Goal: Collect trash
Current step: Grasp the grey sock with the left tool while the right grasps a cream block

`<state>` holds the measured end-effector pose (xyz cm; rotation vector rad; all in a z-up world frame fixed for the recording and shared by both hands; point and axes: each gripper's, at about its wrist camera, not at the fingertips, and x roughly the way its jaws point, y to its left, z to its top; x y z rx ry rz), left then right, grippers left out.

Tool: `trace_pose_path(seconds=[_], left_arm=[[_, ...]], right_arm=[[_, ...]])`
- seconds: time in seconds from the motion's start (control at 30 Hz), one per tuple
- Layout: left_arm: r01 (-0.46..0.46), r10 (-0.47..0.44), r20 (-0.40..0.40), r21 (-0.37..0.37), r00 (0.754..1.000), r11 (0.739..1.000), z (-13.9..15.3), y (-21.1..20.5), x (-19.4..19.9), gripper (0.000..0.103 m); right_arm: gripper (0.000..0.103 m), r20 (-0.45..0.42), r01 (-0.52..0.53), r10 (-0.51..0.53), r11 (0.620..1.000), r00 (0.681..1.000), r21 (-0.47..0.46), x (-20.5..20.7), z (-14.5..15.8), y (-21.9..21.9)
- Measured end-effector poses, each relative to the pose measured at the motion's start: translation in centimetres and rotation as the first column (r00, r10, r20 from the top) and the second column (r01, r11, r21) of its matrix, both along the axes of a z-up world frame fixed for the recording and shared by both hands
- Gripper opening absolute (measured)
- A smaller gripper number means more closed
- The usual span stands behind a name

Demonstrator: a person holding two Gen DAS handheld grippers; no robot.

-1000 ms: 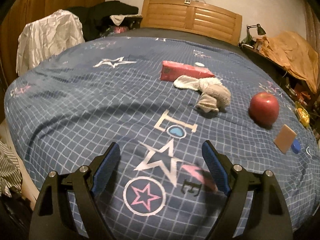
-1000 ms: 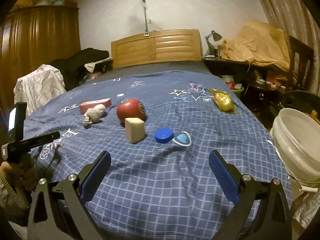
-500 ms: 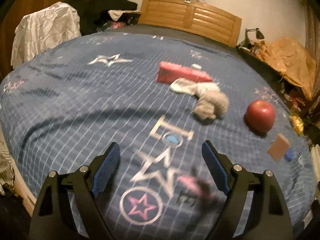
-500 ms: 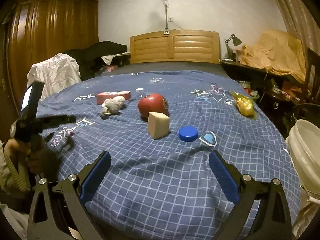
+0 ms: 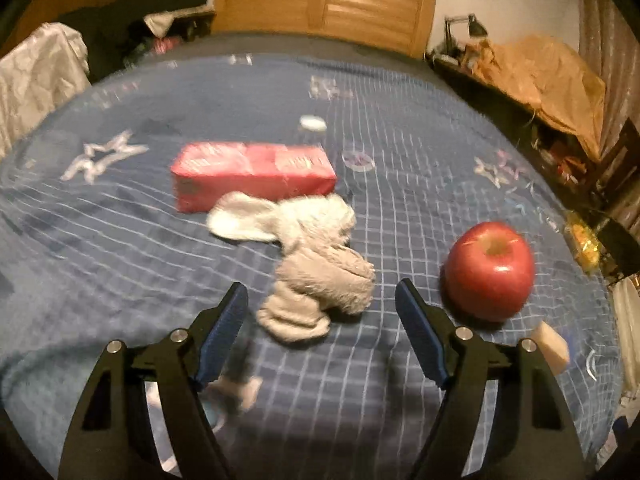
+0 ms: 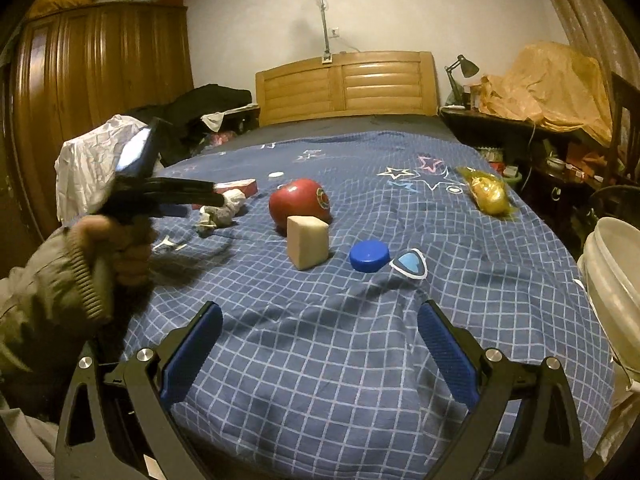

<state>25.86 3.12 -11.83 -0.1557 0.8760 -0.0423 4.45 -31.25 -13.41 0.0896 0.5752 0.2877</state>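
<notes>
1. Left gripper (image 5: 320,312) now hard up on the sock (image 5: 316,276), which a second ago lay far off in the upper right of the left view; sock now low centre, its near end just past the fingertips, not yet between them.
2. Jaws just narrowed somewhat but parted, nothing held (blur across the frame fits a quick advance).
3. Pink box (image 5: 252,176) touching the sock's far end, upper centre; apple (image 5: 490,270) at right, near but apart.
4. Right gripper (image 6: 320,352) wide apart and empty at the bottom of its view, hardly shifted; block (image 6: 308,242), blue cap (image 6: 369,255) and apple mid-frame, yellow wrapper (image 6: 488,190) upper right.
5. White bucket (image 6: 612,280) at the right edge, off the bed (image 6: 320,360), likely the bin.
6. Meaning for the task: nothing collected yet; probably committed to the sock first (though hardly obvious trash), with a short push forward and a squeeze needed.
</notes>
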Motion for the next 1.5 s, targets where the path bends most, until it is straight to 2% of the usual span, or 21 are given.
trace_pose_path(seconds=[0.03,0.07,0.1,0.13,0.17,0.23,0.43,0.57,0.67,0.87,1.03,1.1,1.13,1.17,1.27,1.5], left_arm=[[0.006,-0.006,-0.027,0.008,1.0,1.0,-0.8,-0.3,0.5,0.063],[0.014,-0.013,-0.049,0.016,0.999,1.0,-1.4,-0.5,0.7,0.049],[0.014,-0.013,-0.047,0.023,0.999,1.0,-1.5,-0.6,0.5,0.047],[0.016,-0.015,-0.033,0.014,0.999,1.0,-1.3,-0.5,0.1,0.037],[0.022,-0.022,-0.021,-0.004,1.0,1.0,-1.0,-0.2,-0.6,0.033],[0.016,-0.016,0.0,-0.043,1.0,0.999,-0.2,0.8,-2.1,0.031],[0.007,-0.004,0.053,-0.068,0.999,0.998,1.7,3.2,-7.3,0.03],[0.001,0.0,0.07,-0.02,0.998,1.0,2.4,4.1,-9.6,0.03],[-0.001,0.001,0.054,-0.005,0.999,1.0,2.0,4.5,-10.0,0.03],[-0.015,0.015,0.026,-0.022,1.0,1.0,0.9,5.0,-10.0,0.03],[-0.018,0.019,0.023,-0.034,1.0,0.999,0.6,5.4,-10.1,0.03],[-0.021,0.022,0.026,-0.037,0.999,0.999,0.7,5.6,-10.1,0.03],[-0.022,0.023,0.025,-0.037,0.999,0.999,0.6,5.6,-10.2,0.03],[-0.024,0.025,0.024,-0.037,0.999,0.999,0.6,5.7,-10.2,0.03],[-0.029,0.03,0.03,-0.039,0.999,0.999,0.8,5.9,-10.4,0.03],[-0.035,0.038,0.073,-0.033,0.997,0.999,2.3,5.7,-11.5,0.03]], right_arm=[[0.094,-0.002,0.0,0.0,1.0,1.0,0.001,0.0,0.0,0.1],[0.092,-0.004,0.0,0.0,1.0,1.0,0.002,0.0,-0.1,0.0],[0.091,-0.005,-0.001,0.001,1.0,1.0,0.001,0.1,-0.1,0.0],[0.087,-0.007,-0.002,0.002,1.0,1.0,0.001,0.1,-0.1,0.0],[0.086,-0.011,-0.004,0.004,1.0,1.0,0.002,0.2,-0.2,0.0],[0.08,-0.016,-0.012,0.012,1.0,1.0,-0.001,0.4,-0.1,0.1],[0.069,-0.009,-0.054,0.054,0.998,0.999,-0.038,0.8,0.6,1.2],[0.067,0.011,-0.082,0.083,0.995,0.996,-0.063,1.7,1.9,2.0],[0.066,0.013,-0.106,0.108,0.991,0.994,-0.082,3.1,2.7,2.7],[0.065,-0.031,-0.174,0.171,0.964,0.985,-0.199,8.9,2.9,5.0],[0.063,-0.121,-0.187,0.164,0.96,0.979,-0.21,13.6,0.8,5.9],[0.056,-0.177,-0.207,0.173,0.958,0.969,-0.2,14.9,-0.7,6.1],[0.04,-0.211,-0.215,0.173,0.956,0.962,-0.2,15.3,-1.5,6.3],[0.035,-0.22,-0.214,0.169,0.956,0.961,-0.199,15.4,-1.9,6.4],[0.032,-0.178,-0.196,0.165,0.964,0.97,-0.179,14.1,-1.7,6.2],[0.031,-0.035,-0.133,0.13,0.987,0.991,-0.095,7.6,2.4,4.3]])
